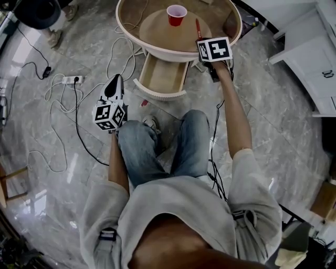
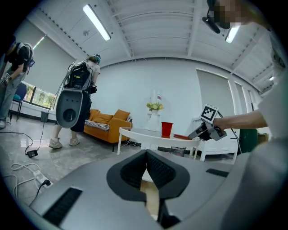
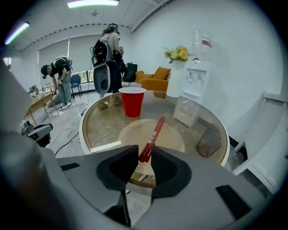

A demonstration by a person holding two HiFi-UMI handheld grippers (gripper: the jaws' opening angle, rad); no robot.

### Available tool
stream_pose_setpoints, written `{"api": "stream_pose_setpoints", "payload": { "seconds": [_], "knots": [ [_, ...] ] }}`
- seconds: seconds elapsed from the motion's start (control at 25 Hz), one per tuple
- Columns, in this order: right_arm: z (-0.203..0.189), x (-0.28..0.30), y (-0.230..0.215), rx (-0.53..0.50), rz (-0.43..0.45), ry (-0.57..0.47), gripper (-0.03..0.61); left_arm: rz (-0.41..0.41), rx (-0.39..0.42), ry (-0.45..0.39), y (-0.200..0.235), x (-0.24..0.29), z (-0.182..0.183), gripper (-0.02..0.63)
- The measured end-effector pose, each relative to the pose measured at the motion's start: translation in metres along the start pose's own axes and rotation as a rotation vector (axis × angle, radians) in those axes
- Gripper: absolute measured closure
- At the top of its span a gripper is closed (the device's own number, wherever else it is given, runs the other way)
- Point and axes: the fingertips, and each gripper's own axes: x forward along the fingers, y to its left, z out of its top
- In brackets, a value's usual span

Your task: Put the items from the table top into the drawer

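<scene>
A red pen (image 1: 198, 27) (image 3: 153, 134) lies on the round glass table (image 1: 152, 48), a red cup (image 1: 176, 14) (image 3: 132, 102) standing upright beyond it. My right gripper (image 1: 202, 40) (image 3: 144, 157) reaches over the table's near edge, angled down, its pads closed on the pen's near end; the rest of the pen rests on the glass. The drawer (image 1: 163, 76) under the table stands pulled out, and nothing shows inside it. My left gripper (image 1: 115, 81) (image 2: 146, 155) hangs above the floor to the left of the drawer, shut, with nothing in it.
Cables and a power strip (image 1: 72, 80) lie on the marble floor at left. White cabinets (image 1: 320, 63) stand at right. Two people (image 2: 78, 103) work by an orange sofa (image 2: 105, 123) across the room. My knees are just in front of the drawer.
</scene>
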Motion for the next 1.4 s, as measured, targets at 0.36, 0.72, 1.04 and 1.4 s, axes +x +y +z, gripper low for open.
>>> {"api": "stream_pose_setpoints", "payload": {
  "seconds": [0.36,0.72,1.04,1.4],
  "knots": [
    [0.002,-0.006,0.001,0.005,-0.007,-0.054,0.5,-0.011,0.007,0.007,-0.005,-0.001,0.002,0.598],
    [-0.013,-0.031,0.0,0.055,0.012,-0.264,0.517,-0.03,0.025,0.036,-0.016,-0.002,0.003,0.598],
    [-0.007,-0.079,0.008,0.029,0.035,-0.413,0.518,-0.036,0.052,0.055,-0.029,-0.007,0.001,0.598],
    [0.04,-0.139,0.097,-0.162,0.207,-0.58,0.518,0.003,0.048,0.047,-0.02,-0.021,-0.002,0.598]
  ]
}}
